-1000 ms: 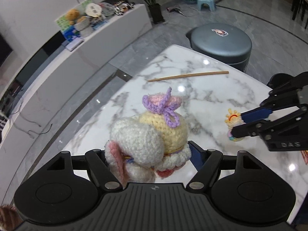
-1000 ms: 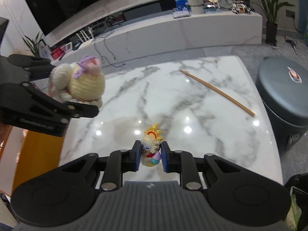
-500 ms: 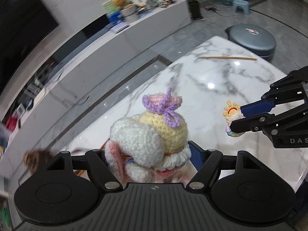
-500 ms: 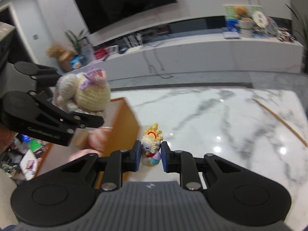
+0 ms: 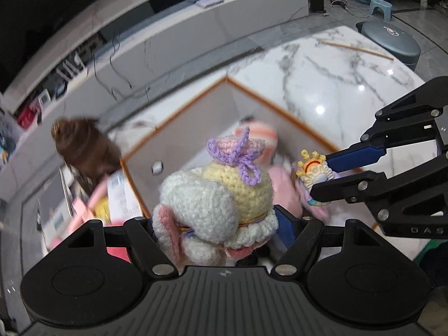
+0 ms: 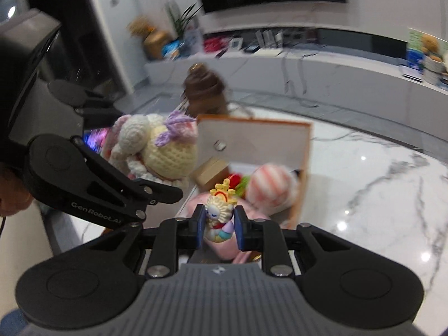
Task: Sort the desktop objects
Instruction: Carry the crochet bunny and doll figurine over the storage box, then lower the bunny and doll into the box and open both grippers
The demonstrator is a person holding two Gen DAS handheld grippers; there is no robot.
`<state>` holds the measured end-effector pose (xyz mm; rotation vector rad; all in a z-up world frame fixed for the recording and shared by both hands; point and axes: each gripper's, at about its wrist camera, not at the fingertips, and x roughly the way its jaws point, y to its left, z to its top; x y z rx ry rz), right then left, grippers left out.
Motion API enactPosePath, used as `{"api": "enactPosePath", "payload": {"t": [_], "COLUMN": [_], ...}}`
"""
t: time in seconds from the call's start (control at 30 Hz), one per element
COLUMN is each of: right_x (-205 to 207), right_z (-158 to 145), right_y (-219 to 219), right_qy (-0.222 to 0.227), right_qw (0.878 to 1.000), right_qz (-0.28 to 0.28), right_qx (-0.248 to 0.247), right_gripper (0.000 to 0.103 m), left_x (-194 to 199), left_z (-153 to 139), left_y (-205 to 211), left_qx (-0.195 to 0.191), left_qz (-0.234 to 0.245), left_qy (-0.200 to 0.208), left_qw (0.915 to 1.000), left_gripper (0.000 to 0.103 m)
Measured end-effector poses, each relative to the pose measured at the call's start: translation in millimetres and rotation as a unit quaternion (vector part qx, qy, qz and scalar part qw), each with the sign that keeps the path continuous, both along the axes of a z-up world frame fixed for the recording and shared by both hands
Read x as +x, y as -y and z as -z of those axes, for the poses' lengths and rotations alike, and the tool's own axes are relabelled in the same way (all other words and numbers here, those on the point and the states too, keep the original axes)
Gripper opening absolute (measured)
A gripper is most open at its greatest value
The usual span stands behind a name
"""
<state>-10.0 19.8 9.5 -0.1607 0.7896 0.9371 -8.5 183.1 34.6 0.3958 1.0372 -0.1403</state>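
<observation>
Item: orange-rimmed box (image 5: 280, 109) on desk (image 5: 336, 78).
Left claw (image 5: 221, 218) pinches crochet doll (image 5: 218, 196) above box.
Right claw (image 6: 218, 224) pinches small figurine (image 6: 219, 212) above box, beside doll.
Advice: lower each inside the rim, then release onto soft toys.

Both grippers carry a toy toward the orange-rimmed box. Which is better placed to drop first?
Probably the right gripper: its small figurine looks over the box, while the left gripper has its crochet doll beside the box's wall.
</observation>
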Motion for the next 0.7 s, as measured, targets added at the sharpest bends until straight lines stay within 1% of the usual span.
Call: {"api": "enactPosePath", "payload": {"t": [0.07,0.13,0.23,0.33,0.43,0.53,0.7], "right_x": [-7,-12,-14,-15,-14,-13,-11], "right_z": [8,16,23,31,37,43,51], "right_y": [-9,-14,-17,-24,-25,-26,-30], "right_qy": [-0.001,0.000,-0.002,-0.005,-0.010,-0.012,-0.013], "right_qw": [1.000,0.999,0.998,0.996,0.994,0.993,0.991], "right_qz": [-0.016,-0.025,-0.032,-0.040,-0.045,-0.046,-0.051], "right_qx": [-0.023,-0.041,-0.061,-0.081,-0.096,-0.107,-0.126], "right_gripper": [0.023,0.023,0.023,0.023,0.023,0.023,0.023], "left_x": [-7,-13,-18,-19,-22,-22,-19], "left_z": [10,18,19,20,25,30,35], "left_y": [-7,-8,-6,1,7,10,14], "left_qx": [-0.007,-0.006,-0.011,-0.001,0.009,0.010,0.009], "left_qz": [-0.007,-0.007,-0.002,0.009,0.020,0.024,0.015], "left_qy": [-0.010,-0.010,-0.007,-0.013,-0.019,-0.023,-0.033], "left_qw": [0.9999,0.9999,0.9999,0.9999,0.9996,0.9994,0.9993], "left_gripper": [0.086,0.086,0.086,0.086,0.086,0.086,0.086]}}
